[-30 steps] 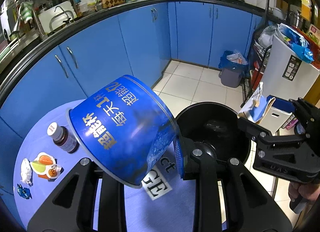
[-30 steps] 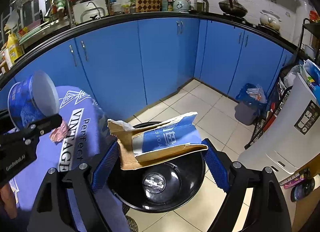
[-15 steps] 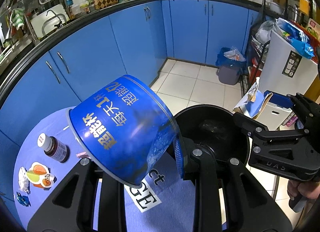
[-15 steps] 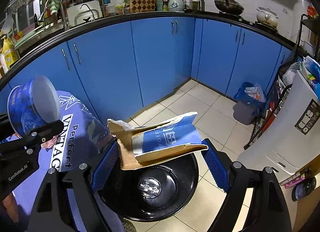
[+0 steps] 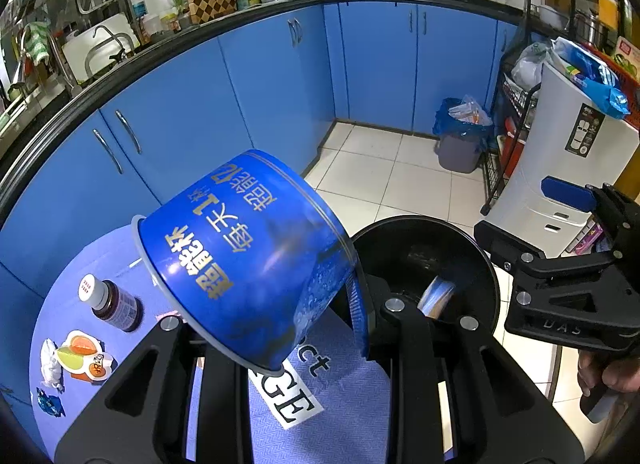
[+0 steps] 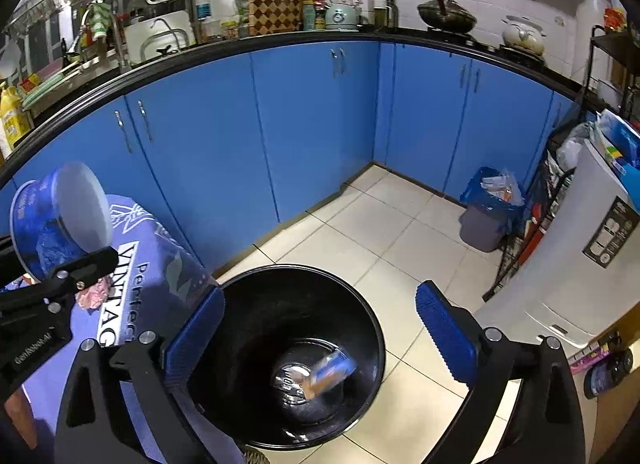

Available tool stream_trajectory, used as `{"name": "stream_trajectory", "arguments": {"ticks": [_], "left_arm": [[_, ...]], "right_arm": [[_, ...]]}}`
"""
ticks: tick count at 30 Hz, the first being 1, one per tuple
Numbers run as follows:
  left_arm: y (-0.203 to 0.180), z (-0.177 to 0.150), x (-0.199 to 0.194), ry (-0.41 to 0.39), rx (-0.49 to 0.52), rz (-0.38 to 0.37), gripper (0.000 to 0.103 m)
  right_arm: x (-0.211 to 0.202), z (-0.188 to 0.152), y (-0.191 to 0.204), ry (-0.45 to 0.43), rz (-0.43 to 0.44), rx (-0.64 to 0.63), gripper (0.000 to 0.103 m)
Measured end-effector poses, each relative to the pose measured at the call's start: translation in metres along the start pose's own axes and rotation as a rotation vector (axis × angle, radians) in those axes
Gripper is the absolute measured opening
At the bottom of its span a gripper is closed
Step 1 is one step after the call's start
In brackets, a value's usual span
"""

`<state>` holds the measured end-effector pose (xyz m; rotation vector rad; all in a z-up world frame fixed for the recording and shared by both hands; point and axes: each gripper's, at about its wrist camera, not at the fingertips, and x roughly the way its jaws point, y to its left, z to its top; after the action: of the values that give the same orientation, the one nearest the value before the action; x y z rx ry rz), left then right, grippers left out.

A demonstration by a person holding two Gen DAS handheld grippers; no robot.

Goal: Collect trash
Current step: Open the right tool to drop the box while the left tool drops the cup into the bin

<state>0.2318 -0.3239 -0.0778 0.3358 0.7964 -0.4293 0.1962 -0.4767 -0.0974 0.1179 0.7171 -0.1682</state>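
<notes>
My left gripper (image 5: 276,328) is shut on a blue round tub with gold lettering (image 5: 244,264), held tilted above the table edge; the tub also shows in the right wrist view (image 6: 60,219). My right gripper (image 6: 320,328) is open and empty above a black trash bin (image 6: 240,304). A torn blue-and-brown cardboard piece (image 6: 332,372), blurred, is inside the bin near its bottom; it also shows in the left wrist view (image 5: 438,292). The bin (image 5: 404,232) stands on the floor just right of the table.
On the purple tablecloth (image 5: 320,404) lie a brown medicine bottle (image 5: 114,302), an orange-and-green wrapper (image 5: 80,354), a crumpled tissue (image 5: 50,362) and a blue candy wrapper (image 5: 50,402). A pink wrapper (image 6: 94,294) lies under the left gripper. Blue cabinets (image 6: 320,123) behind; white appliance (image 6: 592,256) at right.
My right gripper opened and let go of the cardboard piece, which dropped into the black bin. The left gripper still holds the blue tub and shifted slightly.
</notes>
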Motion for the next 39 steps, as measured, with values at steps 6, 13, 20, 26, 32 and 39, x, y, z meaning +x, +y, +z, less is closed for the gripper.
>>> {"name": "stream_trajectory", "arguments": {"ticks": [6,13,20,26,32,39], "left_arm": [[-0.007,0.002,0.000,-0.002,0.015,-0.008,0.028],[-0.020,0.008,0.001,-0.006,0.035,-0.021,0.028],[-0.035,0.016,0.006,-0.005,0.061,-0.034,0.028],[-0.044,0.022,0.011,-0.001,0.075,-0.036,0.028],[-0.048,0.023,0.015,0.010,0.077,-0.027,0.032],[-0.043,0.022,0.006,-0.042,0.062,-0.010,0.089]], "right_arm": [[-0.002,-0.005,-0.015,0.014,-0.004,0.045,0.094],[-0.005,-0.011,-0.033,0.022,-0.011,0.082,0.094],[-0.007,-0.017,-0.044,0.023,-0.023,0.099,0.094],[-0.005,-0.021,-0.055,0.028,-0.029,0.121,0.094],[-0.006,-0.023,-0.060,0.034,-0.035,0.133,0.094],[-0.007,-0.025,-0.061,0.034,-0.034,0.141,0.094]]}}
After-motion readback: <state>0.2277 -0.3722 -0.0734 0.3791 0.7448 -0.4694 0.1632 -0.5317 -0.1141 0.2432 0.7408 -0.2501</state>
